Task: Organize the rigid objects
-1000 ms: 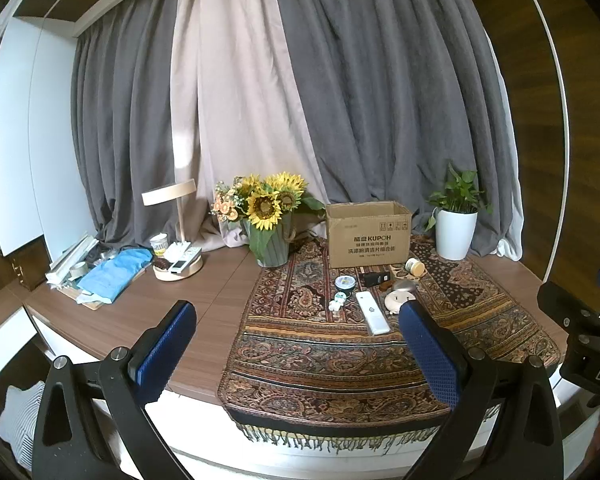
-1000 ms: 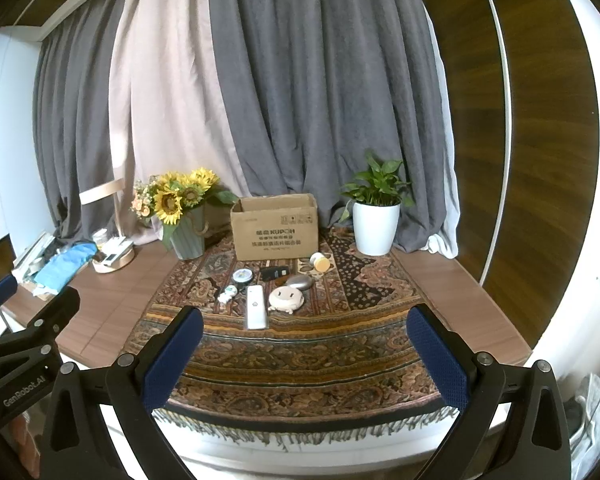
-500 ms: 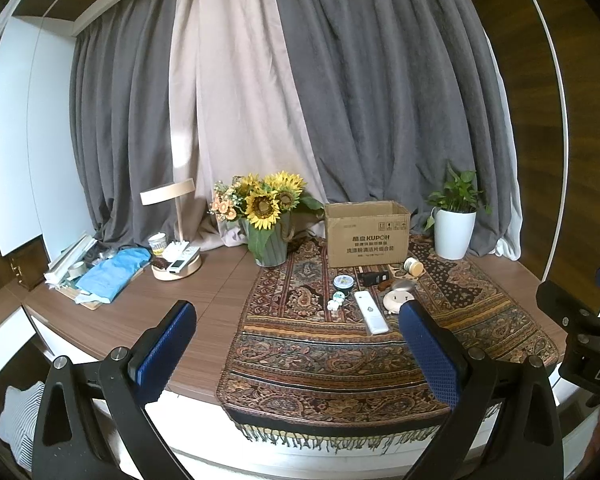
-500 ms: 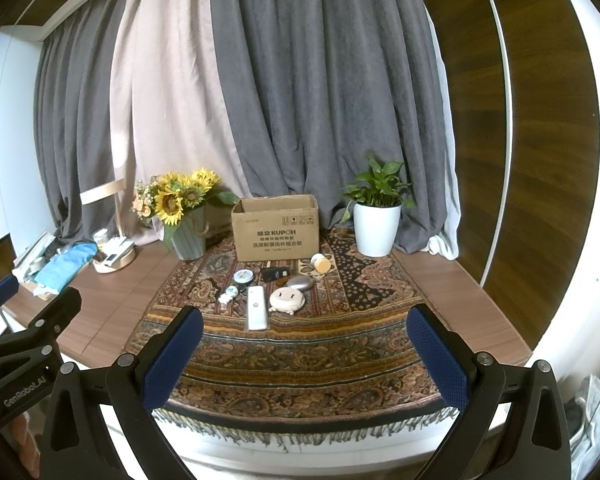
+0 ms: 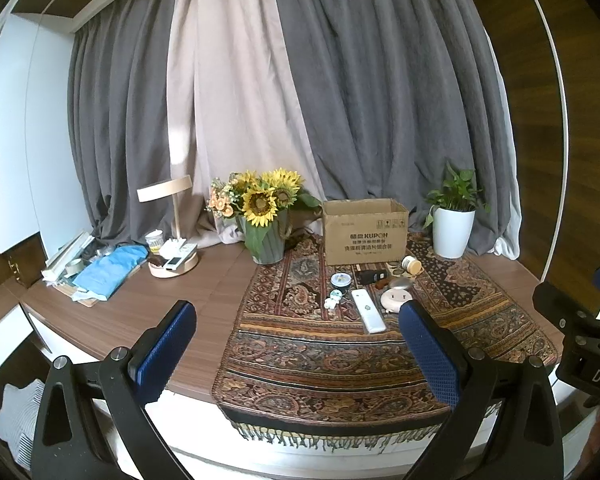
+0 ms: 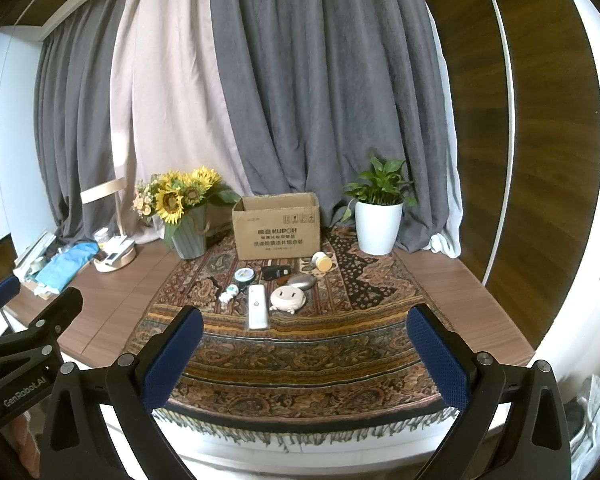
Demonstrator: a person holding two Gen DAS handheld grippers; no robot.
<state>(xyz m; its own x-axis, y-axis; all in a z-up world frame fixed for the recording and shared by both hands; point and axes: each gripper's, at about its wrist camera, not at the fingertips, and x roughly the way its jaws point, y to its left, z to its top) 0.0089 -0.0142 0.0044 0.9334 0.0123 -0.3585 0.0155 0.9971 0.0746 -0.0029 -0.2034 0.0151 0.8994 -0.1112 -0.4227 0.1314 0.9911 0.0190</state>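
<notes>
Curtains (image 6: 300,100) of grey and beige hang behind a wooden desk (image 5: 148,304) draped with a patterned runner (image 6: 300,344), where nothing has yet been tidied. An open cardboard box (image 6: 277,226) stands at the runner's far end between a sunflower vase (image 6: 188,236) and a potted plant (image 6: 379,220). Both the left gripper (image 5: 296,344) and the right gripper (image 6: 304,350) hang short of the desk's near edge, jaws spread wide and empty. Just in front of the box lie the loose items: a white remote (image 6: 258,312), a round cream gadget (image 6: 287,299), a grey oval case (image 6: 301,281), a black device (image 6: 276,271), a small tin (image 6: 244,275), a jar (image 6: 322,261) and a tiny figurine (image 6: 229,293). Judging by this, the approach is in hand; the next move calls for reaching forward over one item, likely the nearest, the remote.
</notes>
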